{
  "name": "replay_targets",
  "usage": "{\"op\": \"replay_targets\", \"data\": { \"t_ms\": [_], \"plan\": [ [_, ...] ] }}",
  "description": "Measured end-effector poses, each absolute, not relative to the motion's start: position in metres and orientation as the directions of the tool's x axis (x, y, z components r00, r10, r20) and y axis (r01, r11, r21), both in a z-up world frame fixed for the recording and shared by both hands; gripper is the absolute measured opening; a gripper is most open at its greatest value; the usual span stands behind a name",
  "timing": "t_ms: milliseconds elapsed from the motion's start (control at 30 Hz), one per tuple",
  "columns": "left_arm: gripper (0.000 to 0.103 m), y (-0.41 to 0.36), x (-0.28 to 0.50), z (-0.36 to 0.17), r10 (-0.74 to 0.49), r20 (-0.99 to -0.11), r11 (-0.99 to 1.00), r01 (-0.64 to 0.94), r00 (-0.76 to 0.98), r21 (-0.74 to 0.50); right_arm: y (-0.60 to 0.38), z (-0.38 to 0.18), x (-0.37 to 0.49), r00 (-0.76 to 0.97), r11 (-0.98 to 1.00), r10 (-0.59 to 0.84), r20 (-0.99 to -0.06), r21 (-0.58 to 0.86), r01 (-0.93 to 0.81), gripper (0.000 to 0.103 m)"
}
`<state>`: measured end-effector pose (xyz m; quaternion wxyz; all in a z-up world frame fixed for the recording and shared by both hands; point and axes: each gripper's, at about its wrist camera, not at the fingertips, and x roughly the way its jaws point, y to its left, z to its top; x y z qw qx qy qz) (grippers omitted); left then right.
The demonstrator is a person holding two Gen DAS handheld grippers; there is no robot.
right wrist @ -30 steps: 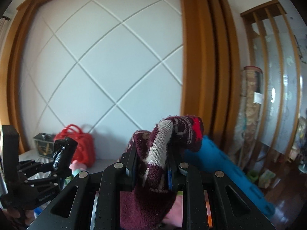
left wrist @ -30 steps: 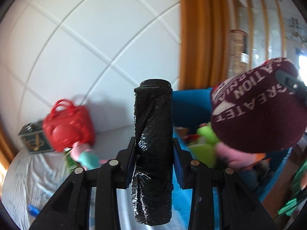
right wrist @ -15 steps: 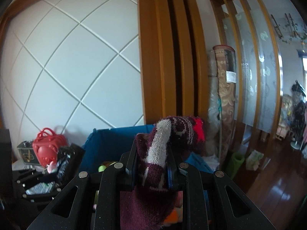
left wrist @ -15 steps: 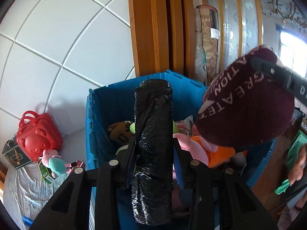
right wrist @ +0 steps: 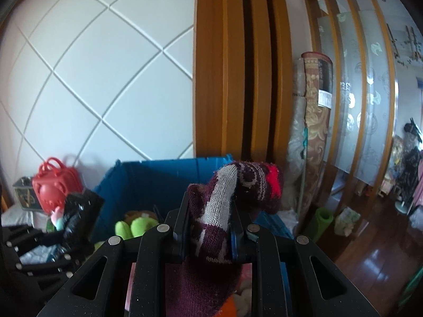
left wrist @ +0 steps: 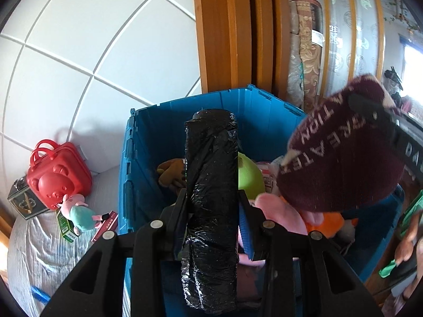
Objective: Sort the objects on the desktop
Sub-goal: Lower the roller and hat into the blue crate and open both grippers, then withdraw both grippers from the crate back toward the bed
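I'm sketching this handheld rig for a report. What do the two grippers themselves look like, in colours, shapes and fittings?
Both are matte black plastic. The left gripper has two angular fingers with triangular cut-outs, round silver pivot pins and blue pads on the inner faces. The right gripper is built the same, silver pins and blue pads included. No cables show.

A crate stands against the far wall, just right of a cloth-covered bed and left of a rolled carpet that leans in the corner. In the crate lie plush toys, and above them the left gripper holds a roll of bags upright, with the knitted hat in the right gripper just to its right. On the bed, left of the crate, a small case stands far against the wall, a tin box at its left, a plush pig and flat packets nearer.
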<state>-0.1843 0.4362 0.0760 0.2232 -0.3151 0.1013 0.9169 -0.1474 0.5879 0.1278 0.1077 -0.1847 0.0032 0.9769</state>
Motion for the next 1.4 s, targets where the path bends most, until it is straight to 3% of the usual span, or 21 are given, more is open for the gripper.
{"op": "replay_targets", "data": {
  "t_ms": [67, 100, 133, 167, 200, 233, 267, 733, 967, 1133, 1400],
  "plan": [
    [0.034, 0.438, -0.188, 0.075, 0.338, -0.628, -0.883, -0.467, -0.701, 0.046, 0.589, 0.124, -0.15, -0.902, -0.974, 0.224, -0.37, -0.049, -0.221, 0.028],
    [0.036, 0.439, -0.189, 0.075, 0.334, -0.631, -0.884, -0.466, -0.7, 0.049, 0.59, 0.122, -0.15, -0.9, -0.972, 0.232, -0.37, -0.052, -0.229, 0.04],
    [0.045, 0.44, -0.189, 0.075, 0.33, -0.628, -0.885, -0.463, -0.704, 0.054, 0.591, 0.122, -0.15, -0.899, -0.971, 0.238, -0.369, -0.054, -0.234, 0.048],
    [0.053, 0.441, -0.188, 0.076, 0.323, -0.624, -0.886, -0.458, -0.712, 0.064, 0.592, 0.122, -0.149, -0.899, -0.969, 0.243, -0.365, -0.055, -0.24, 0.076],
    [0.071, 0.441, -0.185, 0.077, 0.319, -0.613, -0.887, -0.456, -0.723, 0.076, 0.593, 0.123, -0.147, -0.9, -0.967, 0.251, -0.357, -0.055, -0.248, 0.102],
    [0.082, 0.441, -0.183, 0.078, 0.319, -0.602, -0.887, -0.454, -0.732, 0.081, 0.592, 0.125, -0.144, -0.902, -0.964, 0.266, -0.341, -0.064, -0.26, 0.102],
    [0.083, 0.441, -0.18, 0.08, 0.316, -0.589, -0.891, -0.447, -0.744, 0.087, 0.592, 0.126, -0.141, -0.901, -0.96, 0.278, -0.334, -0.073, -0.269, 0.103],
    [0.083, 0.406, -0.144, 0.079, 0.374, -0.568, -0.876, -0.481, -0.733, 0.044, 0.59, 0.112, -0.078, -0.884, -0.943, 0.321, -0.34, -0.025, -0.332, 0.103],
    [0.083, 0.372, -0.123, 0.073, 0.388, -0.536, -0.881, -0.472, -0.75, 0.023, 0.568, 0.096, -0.058, -0.895, -0.955, 0.273, -0.353, 0.01, -0.296, 0.103],
    [0.083, 0.333, -0.117, 0.073, 0.381, -0.504, -0.902, -0.432, -0.775, -0.017, 0.539, 0.095, -0.05, -0.926, -0.972, 0.216, -0.309, 0.027, -0.235, 0.103],
    [0.083, 0.27, -0.121, 0.07, 0.27, -0.486, -0.957, -0.289, -0.831, -0.037, 0.482, 0.099, -0.053, -0.961, -0.983, 0.179, -0.211, 0.008, -0.185, 0.103]
  ]
}}
